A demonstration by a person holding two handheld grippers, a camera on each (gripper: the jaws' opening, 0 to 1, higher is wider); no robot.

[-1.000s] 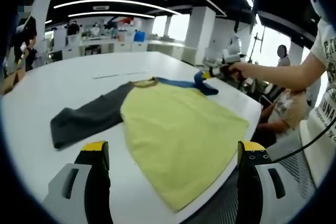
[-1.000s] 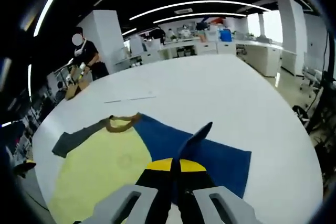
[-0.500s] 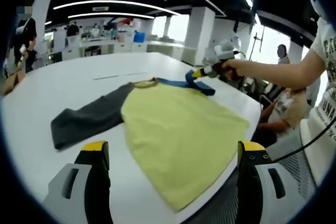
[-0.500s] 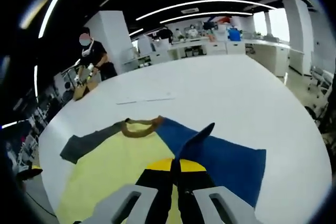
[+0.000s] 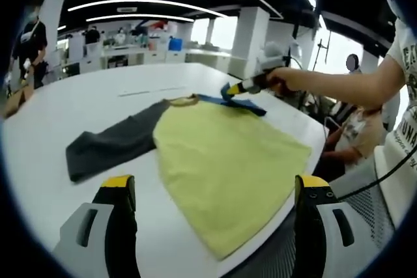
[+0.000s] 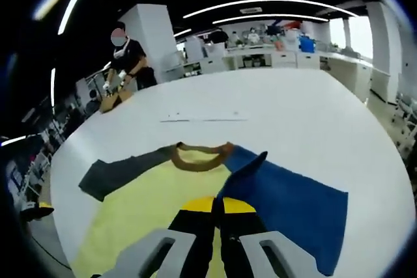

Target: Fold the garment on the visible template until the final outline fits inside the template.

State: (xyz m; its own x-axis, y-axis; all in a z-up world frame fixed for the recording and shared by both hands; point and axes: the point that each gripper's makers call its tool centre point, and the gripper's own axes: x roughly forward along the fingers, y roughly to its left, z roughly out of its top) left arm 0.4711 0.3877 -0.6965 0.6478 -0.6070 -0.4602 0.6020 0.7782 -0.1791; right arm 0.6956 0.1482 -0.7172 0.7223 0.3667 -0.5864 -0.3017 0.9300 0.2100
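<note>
A shirt with a yellow body [image 5: 225,161], a dark grey sleeve [image 5: 111,144] and a blue sleeve [image 5: 238,102] lies flat on the white table [image 5: 78,99]. In the left gripper view my left gripper [image 5: 212,209] stands open near the table's front edge, its jaws wide apart on either side of the yellow hem. My right gripper [image 5: 233,88], held by a person's hand, is shut on the blue sleeve's end and lifts it over the shirt. In the right gripper view the right gripper [image 6: 218,205] pinches the blue sleeve [image 6: 287,193]; the tan collar [image 6: 199,154] and grey sleeve [image 6: 120,170] lie beyond.
A thin pale line [image 6: 202,120] runs across the table beyond the collar. A person [image 6: 127,63] stands at the far left of the table, and another sits at the right edge [image 5: 352,128]. Desks and pillars stand in the background.
The right gripper has carried the blue sleeve's end up and inward towards the collar. The left gripper has stayed put and open.
</note>
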